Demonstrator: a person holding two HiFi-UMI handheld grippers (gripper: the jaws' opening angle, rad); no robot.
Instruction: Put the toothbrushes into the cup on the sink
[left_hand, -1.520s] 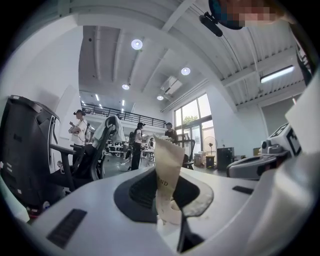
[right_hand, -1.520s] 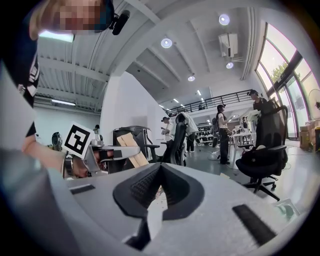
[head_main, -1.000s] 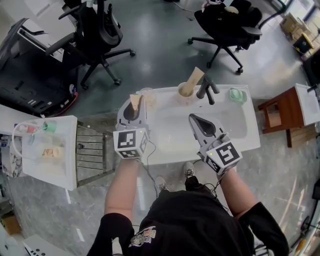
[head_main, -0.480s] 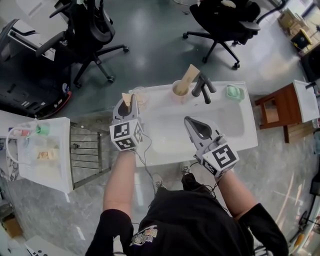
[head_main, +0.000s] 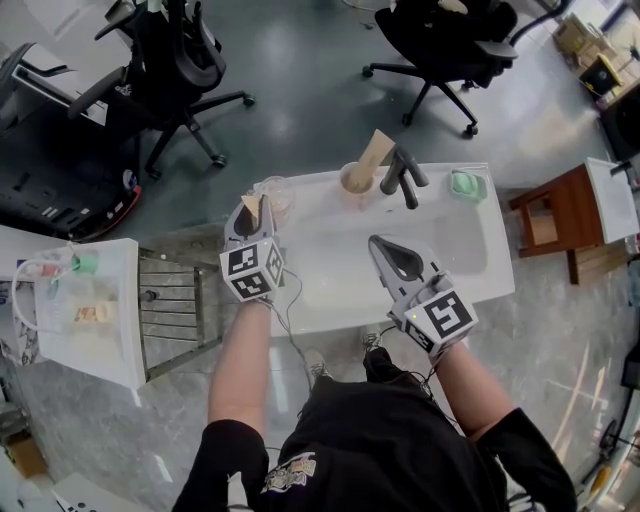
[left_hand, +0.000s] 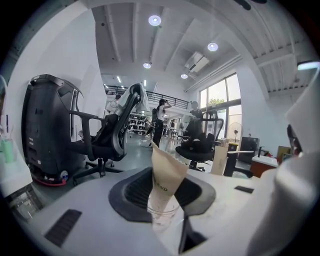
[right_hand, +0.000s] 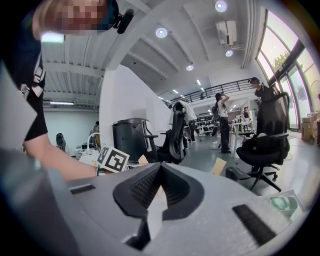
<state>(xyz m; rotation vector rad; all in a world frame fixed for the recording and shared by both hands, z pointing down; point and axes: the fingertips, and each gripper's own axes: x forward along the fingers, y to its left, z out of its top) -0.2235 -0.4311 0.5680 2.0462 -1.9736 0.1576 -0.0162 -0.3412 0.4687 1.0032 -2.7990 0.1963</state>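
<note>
Nearest you, your right gripper (head_main: 388, 246) was pressed together on nothing over the sink (head_main: 450, 240), your left gripper (head_main: 256, 208) had just been spreading around a wrapped toothbrush (left_hand: 166, 172) standing in the clear cup (left_hand: 161, 214), and beyond, another packet (head_main: 377, 153) already stood in the cup by the tap (head_main: 352, 185), so little seemed left.

Left tongs (head_main: 257, 207) just opening round toothbrush packet (left_hand: 166, 175); right tongs (head_main: 392, 249) closed.

Bright ceiling lights (left_hand: 154, 20) and a sunlit window (left_hand: 220, 100) cast soft shadows; gripper views warp at edges, foreground blurred.
</note>
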